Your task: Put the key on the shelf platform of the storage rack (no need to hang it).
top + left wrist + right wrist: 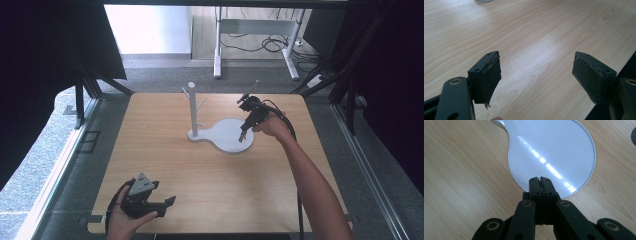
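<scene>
White stand base (231,135) lies mid-table under the right gripper (243,134), jaws pressed together; left gripper (167,202), at seven o'clock, jaws spread, empty.

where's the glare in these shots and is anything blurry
Right gripper view: a bright streak of glare runs diagonally across the white base plate, just beyond the shut right gripper. Left gripper view: a soft bright patch on the wooden table; the open left gripper is sharp. High view: evenly lit, somewhat soft overall.
</scene>
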A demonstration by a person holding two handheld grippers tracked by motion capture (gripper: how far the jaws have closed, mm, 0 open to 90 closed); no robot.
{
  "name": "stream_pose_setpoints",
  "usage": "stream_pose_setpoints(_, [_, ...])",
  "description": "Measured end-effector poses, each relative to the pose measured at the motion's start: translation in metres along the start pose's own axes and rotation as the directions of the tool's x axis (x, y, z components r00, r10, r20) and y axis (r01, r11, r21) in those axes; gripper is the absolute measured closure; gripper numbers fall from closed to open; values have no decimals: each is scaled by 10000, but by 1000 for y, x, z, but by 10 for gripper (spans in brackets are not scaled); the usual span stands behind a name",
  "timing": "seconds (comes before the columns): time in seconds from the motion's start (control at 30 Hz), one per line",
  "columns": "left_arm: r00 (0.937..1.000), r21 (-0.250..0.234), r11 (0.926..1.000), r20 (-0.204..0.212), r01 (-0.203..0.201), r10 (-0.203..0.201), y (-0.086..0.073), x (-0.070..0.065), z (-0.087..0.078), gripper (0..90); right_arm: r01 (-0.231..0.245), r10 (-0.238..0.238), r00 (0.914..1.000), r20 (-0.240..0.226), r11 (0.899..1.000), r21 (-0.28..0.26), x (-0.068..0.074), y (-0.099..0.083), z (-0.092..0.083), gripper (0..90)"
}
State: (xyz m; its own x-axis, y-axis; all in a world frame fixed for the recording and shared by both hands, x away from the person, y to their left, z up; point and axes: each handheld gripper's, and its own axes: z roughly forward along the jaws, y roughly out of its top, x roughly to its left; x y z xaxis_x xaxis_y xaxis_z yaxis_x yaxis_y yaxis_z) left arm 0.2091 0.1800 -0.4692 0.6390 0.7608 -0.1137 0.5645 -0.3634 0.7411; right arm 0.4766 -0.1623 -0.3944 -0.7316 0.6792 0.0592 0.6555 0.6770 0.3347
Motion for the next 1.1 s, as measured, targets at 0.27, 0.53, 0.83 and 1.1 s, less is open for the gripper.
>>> stream_pose_setpoints(0.27, [10000, -11, 10000, 7, 8, -8, 0, 1, -1, 234, -106, 106, 9999, -21, 9999, -10, -2, 9, 11, 900])
stream_pose_setpoints(0.53, [10000, 25, 10000, 23, -9, 9, 0, 0, 1, 233, -62, 60, 9998, -201, 10000, -73, 1, 17, 33, 899])
stream_pose_setpoints(0.83, [10000, 51, 10000, 2, -20, 20, -1, 1, 0, 233, 147, -144, 9993, -348, 9999, 72, 9, 24, 50, 899])
stream_pose_setpoints(1.1, [10000, 21, 10000, 12, -8, 8, -1, 0, 1, 233, 32, -29, 9998, -191, 9999, 119, 7, 24, 60, 898])
